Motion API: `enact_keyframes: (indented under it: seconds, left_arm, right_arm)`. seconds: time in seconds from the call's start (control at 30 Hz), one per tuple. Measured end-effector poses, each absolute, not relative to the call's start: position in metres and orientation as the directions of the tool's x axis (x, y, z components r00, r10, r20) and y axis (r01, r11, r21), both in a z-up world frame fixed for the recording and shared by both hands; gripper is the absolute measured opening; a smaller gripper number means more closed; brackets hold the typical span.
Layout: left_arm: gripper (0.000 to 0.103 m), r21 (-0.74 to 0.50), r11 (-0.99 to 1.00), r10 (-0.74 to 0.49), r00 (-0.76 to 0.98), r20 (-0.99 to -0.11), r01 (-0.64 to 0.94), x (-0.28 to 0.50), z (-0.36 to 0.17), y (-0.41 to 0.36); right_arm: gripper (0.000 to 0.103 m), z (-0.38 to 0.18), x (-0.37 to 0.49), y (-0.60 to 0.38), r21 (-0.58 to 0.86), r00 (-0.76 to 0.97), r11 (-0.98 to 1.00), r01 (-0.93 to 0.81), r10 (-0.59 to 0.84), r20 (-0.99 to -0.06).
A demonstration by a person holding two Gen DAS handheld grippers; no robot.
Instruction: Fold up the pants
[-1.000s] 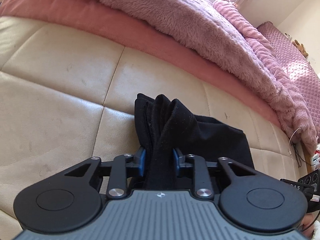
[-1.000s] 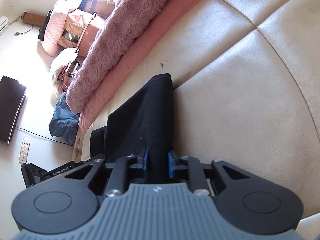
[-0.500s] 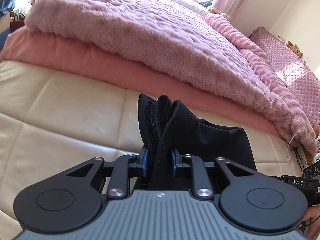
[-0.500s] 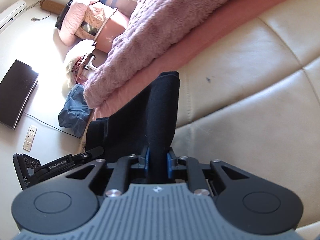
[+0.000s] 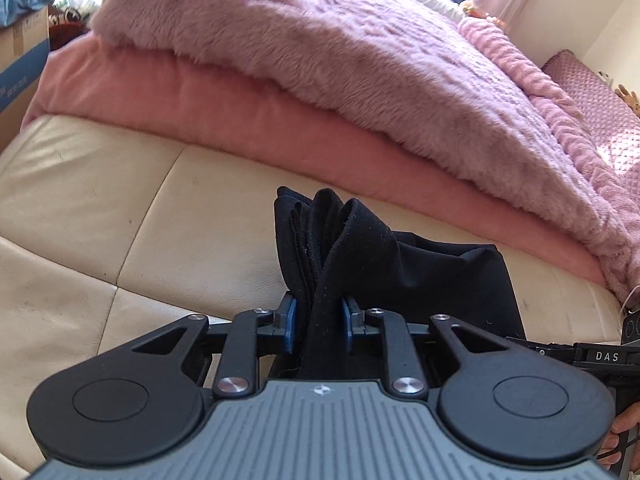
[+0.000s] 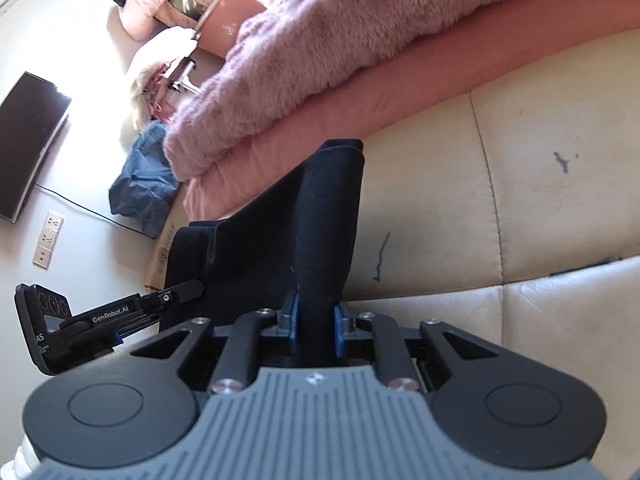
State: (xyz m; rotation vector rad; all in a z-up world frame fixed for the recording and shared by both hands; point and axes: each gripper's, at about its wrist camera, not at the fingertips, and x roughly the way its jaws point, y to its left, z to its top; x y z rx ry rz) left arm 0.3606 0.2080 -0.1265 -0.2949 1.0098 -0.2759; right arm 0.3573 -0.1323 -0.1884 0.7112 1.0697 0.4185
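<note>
The black pants hang between my two grippers above a cream leather cushion. My left gripper is shut on a bunched, layered edge of the pants. My right gripper is shut on another edge of the pants, and the cloth stretches away to the left toward the other gripper. The part of the pants below the jaws is hidden.
A fluffy mauve blanket lies over a pink cover along the far side of the cushion. On the floor are a blue bag, a dark monitor and wall sockets. A cardboard box stands at the left.
Both grippers have lifted and tilted with the pants still held. More of the blanket and room shows now. The grips have not changed.
</note>
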Motion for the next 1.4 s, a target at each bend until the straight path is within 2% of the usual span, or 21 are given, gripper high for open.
enact_keyframes:
  seconds: [0.17,0.3,0.47,0.67,0.87,0.97,1.0,1.07,1.17,1.23,1.27,1.4]
  left_arm:
    - [0.026,-0.38,0.923,-0.358,0.476,-0.803,0.054,0.368,-0.148,0.215]
    - [0.032,-0.396,0.917,-0.369,0.472,-0.801,0.046,0.369,-0.157,0.224]
    - [0.031,-0.394,0.918,-0.369,0.461,-0.807,0.046,0.366,-0.154,0.224]
    - [0.03,-0.356,0.931,-0.359,0.404,-0.841,0.086,0.339,-0.148,0.228]
    - [0.031,-0.388,0.917,-0.394,0.374,-0.84,0.094,0.307,-0.151,0.245]
    - [0.038,-0.388,0.918,-0.39,0.38,-0.839,0.086,0.306,-0.152,0.248]
    - [0.044,-0.374,0.924,-0.377,0.38,-0.845,0.085,0.307,-0.152,0.248]
    - [0.05,-0.353,0.931,-0.36,0.379,-0.853,0.09,0.307,-0.15,0.247]
    - [0.056,-0.318,0.943,-0.333,0.374,-0.866,0.104,0.304,-0.144,0.248]
    - [0.059,-0.275,0.952,-0.305,0.372,-0.877,0.132,0.298,-0.138,0.246]
    - [0.059,-0.24,0.96,-0.278,0.371,-0.886,0.144,0.295,-0.134,0.245]
    - [0.055,-0.085,0.985,-0.14,0.403,-0.904,0.152,0.279,-0.112,0.243]
  right_arm:
    - [0.012,-0.212,0.376,-0.131,0.681,0.401,0.73,0.055,0.609,-0.684]
    - [0.014,-0.22,0.379,-0.128,0.663,0.398,0.748,0.043,0.596,-0.698]
    - [0.014,-0.218,0.379,-0.128,0.663,0.396,0.746,0.061,0.592,-0.702]
    - [0.013,-0.214,0.351,-0.118,0.658,0.355,0.75,0.068,0.598,-0.719]
    - [0.014,-0.221,0.308,-0.112,0.68,0.33,0.728,0.085,0.623,-0.709]
    - [0.014,-0.221,0.302,-0.108,0.67,0.336,0.738,0.079,0.613,-0.715]
    - [0.014,-0.219,0.303,-0.107,0.661,0.334,0.747,0.072,0.607,-0.722]
    - [0.014,-0.217,0.303,-0.106,0.647,0.329,0.76,0.063,0.596,-0.733]
    - [0.021,-0.207,0.302,-0.107,0.603,0.342,0.796,0.043,0.556,-0.758]
    - [0.036,-0.198,0.299,-0.108,0.554,0.366,0.832,0.024,0.509,-0.779]
    - [0.038,-0.194,0.298,-0.109,0.533,0.374,0.846,0.014,0.489,-0.788]
    - [0.038,-0.173,0.29,-0.113,0.476,0.42,0.88,0.0,0.431,-0.798]
